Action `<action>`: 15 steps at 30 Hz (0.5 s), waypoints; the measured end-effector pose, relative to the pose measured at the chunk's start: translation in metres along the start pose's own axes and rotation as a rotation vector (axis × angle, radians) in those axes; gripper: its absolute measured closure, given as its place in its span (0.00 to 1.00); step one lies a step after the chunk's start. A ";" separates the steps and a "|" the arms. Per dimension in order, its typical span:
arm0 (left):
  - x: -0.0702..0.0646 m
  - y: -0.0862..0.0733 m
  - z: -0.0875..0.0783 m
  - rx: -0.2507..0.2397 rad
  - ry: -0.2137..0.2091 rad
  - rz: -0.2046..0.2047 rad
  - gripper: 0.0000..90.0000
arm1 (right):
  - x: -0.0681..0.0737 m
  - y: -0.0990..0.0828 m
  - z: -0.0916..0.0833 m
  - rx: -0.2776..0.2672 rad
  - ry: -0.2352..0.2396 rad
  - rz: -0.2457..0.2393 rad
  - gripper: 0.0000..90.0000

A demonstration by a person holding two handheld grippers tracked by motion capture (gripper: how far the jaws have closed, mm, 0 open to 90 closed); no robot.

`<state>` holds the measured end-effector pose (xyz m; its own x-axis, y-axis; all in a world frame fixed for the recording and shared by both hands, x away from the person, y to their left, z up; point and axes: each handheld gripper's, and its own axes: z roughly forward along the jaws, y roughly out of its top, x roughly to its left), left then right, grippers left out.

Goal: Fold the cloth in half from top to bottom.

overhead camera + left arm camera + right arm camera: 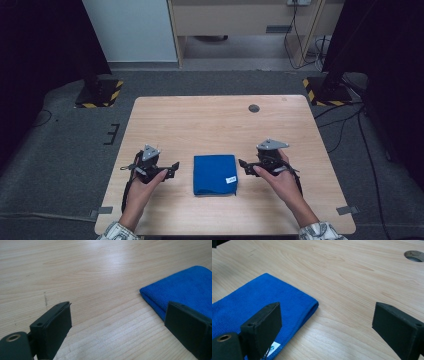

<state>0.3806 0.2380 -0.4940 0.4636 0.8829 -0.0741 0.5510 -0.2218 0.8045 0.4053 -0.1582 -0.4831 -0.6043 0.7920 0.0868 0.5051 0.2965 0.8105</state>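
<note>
A folded blue cloth lies untouched at lower centre of the table. The left gripper and right gripper flank it, jaws wide, holding nothing; no handling appears begun.

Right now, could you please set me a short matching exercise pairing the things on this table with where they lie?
Things:
1. left gripper
2. right gripper
3. blue cloth
4. round hole

Places:
A. far side of the table
B. folded, between the grippers
C. open, right of the cloth
D. open, left of the cloth

Pairs: 1-D, 2-C, 3-B, 4-A
</note>
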 end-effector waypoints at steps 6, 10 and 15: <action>0.000 0.000 0.001 0.011 0.000 0.008 0.07 | -0.012 -0.004 -0.008 -0.010 -0.020 0.017 0.09; 0.002 -0.002 0.001 0.018 0.007 0.010 0.07 | -0.023 -0.008 -0.015 -0.021 -0.039 0.031 0.09; 0.005 -0.003 0.000 0.021 0.014 0.006 0.07 | -0.035 -0.014 -0.022 -0.035 -0.061 0.049 0.09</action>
<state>0.3815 0.2427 -0.4970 0.4572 0.8873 -0.0609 0.5631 -0.2358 0.7921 0.4059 -0.2022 -0.4847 -0.5400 0.8365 0.0927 0.5107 0.2381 0.8261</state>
